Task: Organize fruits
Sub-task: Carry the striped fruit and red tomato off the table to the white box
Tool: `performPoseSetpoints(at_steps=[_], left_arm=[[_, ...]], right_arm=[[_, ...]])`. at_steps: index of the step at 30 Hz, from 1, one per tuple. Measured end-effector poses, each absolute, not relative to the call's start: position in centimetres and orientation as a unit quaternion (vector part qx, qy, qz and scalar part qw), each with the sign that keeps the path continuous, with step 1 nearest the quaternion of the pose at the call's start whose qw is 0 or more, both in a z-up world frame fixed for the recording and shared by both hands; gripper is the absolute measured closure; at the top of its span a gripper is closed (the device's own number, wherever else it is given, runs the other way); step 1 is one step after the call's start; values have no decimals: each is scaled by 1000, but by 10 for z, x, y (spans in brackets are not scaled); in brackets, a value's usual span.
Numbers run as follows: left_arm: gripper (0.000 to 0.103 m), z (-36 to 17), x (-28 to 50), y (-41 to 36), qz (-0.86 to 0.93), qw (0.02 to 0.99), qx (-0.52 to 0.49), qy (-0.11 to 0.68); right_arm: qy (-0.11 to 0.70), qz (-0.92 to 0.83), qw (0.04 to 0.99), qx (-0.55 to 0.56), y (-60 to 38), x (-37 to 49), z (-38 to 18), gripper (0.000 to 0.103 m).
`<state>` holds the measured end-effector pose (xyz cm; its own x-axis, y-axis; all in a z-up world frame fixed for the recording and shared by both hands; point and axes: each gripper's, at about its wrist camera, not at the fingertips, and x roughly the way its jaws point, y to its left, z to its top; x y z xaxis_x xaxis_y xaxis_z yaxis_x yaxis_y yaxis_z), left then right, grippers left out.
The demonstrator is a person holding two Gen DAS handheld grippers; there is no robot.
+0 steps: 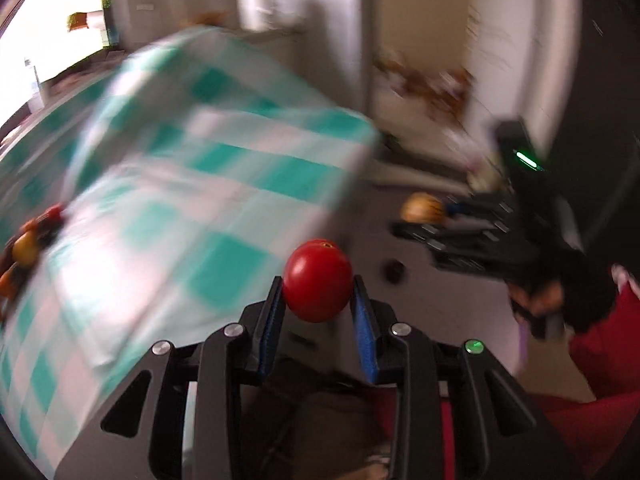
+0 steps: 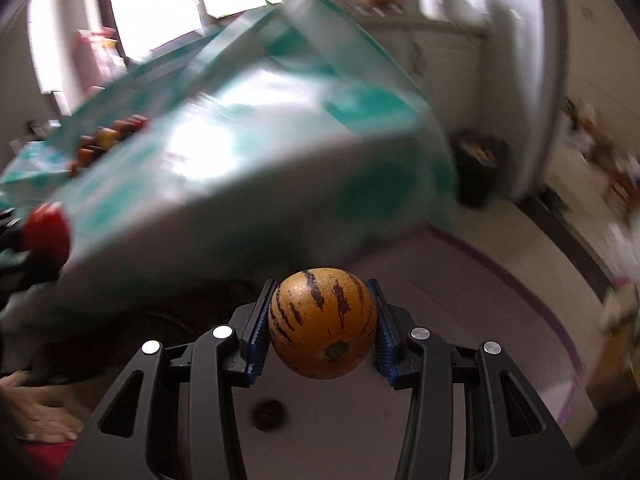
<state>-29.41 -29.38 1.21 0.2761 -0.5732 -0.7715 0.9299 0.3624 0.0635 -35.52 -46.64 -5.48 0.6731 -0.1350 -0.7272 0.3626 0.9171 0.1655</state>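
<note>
The left gripper (image 1: 318, 294) is clamped on a smooth, glossy red round tomato (image 1: 319, 280), held in the air beside the table covered in teal-and-white checked cloth (image 1: 192, 184). The right gripper (image 2: 322, 320) is clamped on a matte orange round fruit with dark stripes (image 2: 322, 322) above the floor. Both skins are curved and slick, so either fruit could probably slip from the ribbed blue pads (image 2: 382, 340) during a fast swing.

A green-checked tablecloth (image 1: 224, 168) covers the table, fruits (image 2: 108, 138) along its edge.

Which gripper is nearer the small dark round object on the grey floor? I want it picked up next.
Probably the right gripper: the dark object lies just below its fingers. The left gripper sees it off to its right.
</note>
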Motion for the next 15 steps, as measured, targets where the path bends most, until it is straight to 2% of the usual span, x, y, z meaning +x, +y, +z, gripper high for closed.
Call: performPoseSetpoints(at_steps=[6,10,15], left_arm=[[70,-55,-322,-361,-543,662,361,369],[70,-116,-321,-396,-547,599,382,442],[70,-176,-309,-420,-502,573,403,507]], right_arm=[[495,-201,833,143,-492,-352,-115,59],[552,-194,797,151,-498,-360,-148,59],[582,-176,780,150,-495,-356,-161,59]])
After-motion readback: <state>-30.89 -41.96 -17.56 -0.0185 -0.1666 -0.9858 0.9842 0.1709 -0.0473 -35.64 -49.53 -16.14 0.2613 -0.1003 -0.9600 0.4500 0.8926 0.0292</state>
